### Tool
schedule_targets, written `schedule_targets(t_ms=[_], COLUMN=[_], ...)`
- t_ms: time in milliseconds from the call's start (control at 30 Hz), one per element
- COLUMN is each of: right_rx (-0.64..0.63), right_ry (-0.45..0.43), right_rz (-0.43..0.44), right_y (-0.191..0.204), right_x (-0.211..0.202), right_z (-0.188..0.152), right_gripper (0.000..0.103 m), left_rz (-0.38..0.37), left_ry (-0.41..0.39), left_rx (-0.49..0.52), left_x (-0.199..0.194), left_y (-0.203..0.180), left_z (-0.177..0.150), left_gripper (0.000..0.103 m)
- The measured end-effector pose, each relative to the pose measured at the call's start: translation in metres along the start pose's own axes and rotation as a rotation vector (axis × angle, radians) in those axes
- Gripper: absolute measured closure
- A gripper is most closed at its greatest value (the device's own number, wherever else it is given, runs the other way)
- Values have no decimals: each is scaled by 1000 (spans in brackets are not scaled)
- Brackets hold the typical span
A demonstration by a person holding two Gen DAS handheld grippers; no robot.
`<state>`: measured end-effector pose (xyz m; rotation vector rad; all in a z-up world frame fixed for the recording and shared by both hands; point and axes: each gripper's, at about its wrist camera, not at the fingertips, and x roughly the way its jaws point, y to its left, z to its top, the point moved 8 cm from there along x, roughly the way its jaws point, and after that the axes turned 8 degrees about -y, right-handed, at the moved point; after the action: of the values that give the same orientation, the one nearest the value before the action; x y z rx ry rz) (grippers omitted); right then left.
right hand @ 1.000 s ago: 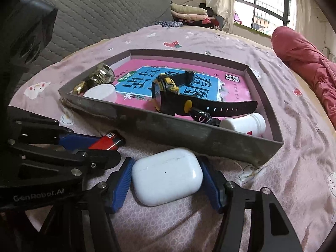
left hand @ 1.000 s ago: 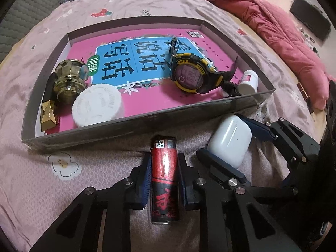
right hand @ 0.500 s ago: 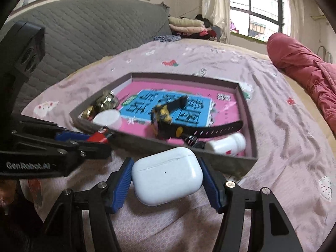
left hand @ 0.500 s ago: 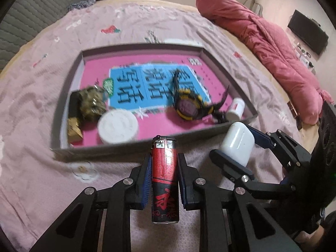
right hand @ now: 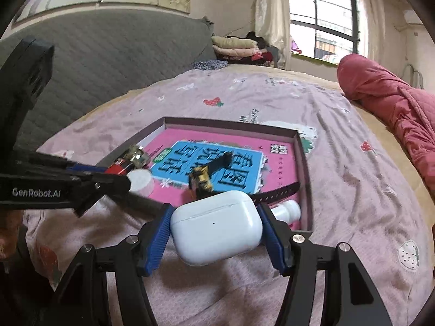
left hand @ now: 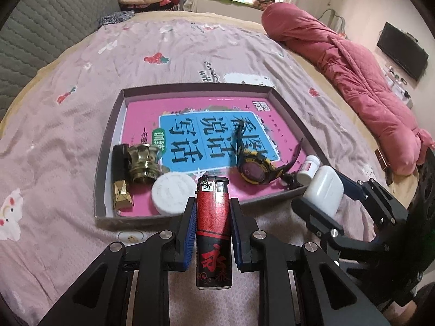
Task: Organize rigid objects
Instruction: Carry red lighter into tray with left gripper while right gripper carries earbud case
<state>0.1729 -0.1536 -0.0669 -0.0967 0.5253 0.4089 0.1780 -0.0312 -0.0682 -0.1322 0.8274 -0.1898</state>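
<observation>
Lighter point(left hand: 214, 237), red and black, clamped upright between the blue pads of the left gripper point(left hand: 213, 218), clear of the bedsheet point(left hand: 68, 125). Right gripper point(right hand: 216, 232) clamped on a white earbud case point(right hand: 217, 228), also off the sheet. Beyond both: shallow tray point(left hand: 107, 146) holding a pink book point(left hand: 206, 127), white round lid point(left hand: 172, 194), glass jar point(left hand: 142, 164), yellow-black watch point(left hand: 254, 169), small white bottle point(left hand: 307, 168). Farther right, red quilt point(left hand: 353, 81).

Watch point(right hand: 202, 180) dial behind the earbud case point(right hand: 216, 226), possibly motion-blurred; bottle point(right hand: 286, 212) half hidden.
</observation>
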Motion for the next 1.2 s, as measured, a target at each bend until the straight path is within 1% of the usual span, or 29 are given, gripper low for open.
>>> schedule_targets(t_ms=[233, 500, 833, 1000, 1200], right_rx=[37, 53, 75, 87, 101], right_ry=[-50, -82, -76, -39, -33], right_rz=[-27, -47, -81, -99, -112], right_y=[-13, -26, -45, -53, -57], right_x=[2, 7, 18, 27, 29], right_z=[23, 39, 40, 31, 29], right_gripper=[41, 41, 41, 41, 41], left_rz=[8, 20, 40, 42, 49], left_ry=[-28, -44, -52, -50, -48], left_rx=[13, 20, 23, 19, 21], left_x=[0, 7, 23, 33, 41], left_y=[-6, -6, -7, -8, -8], left_z=[17, 31, 44, 44, 41], left_gripper=[80, 80, 80, 80, 80])
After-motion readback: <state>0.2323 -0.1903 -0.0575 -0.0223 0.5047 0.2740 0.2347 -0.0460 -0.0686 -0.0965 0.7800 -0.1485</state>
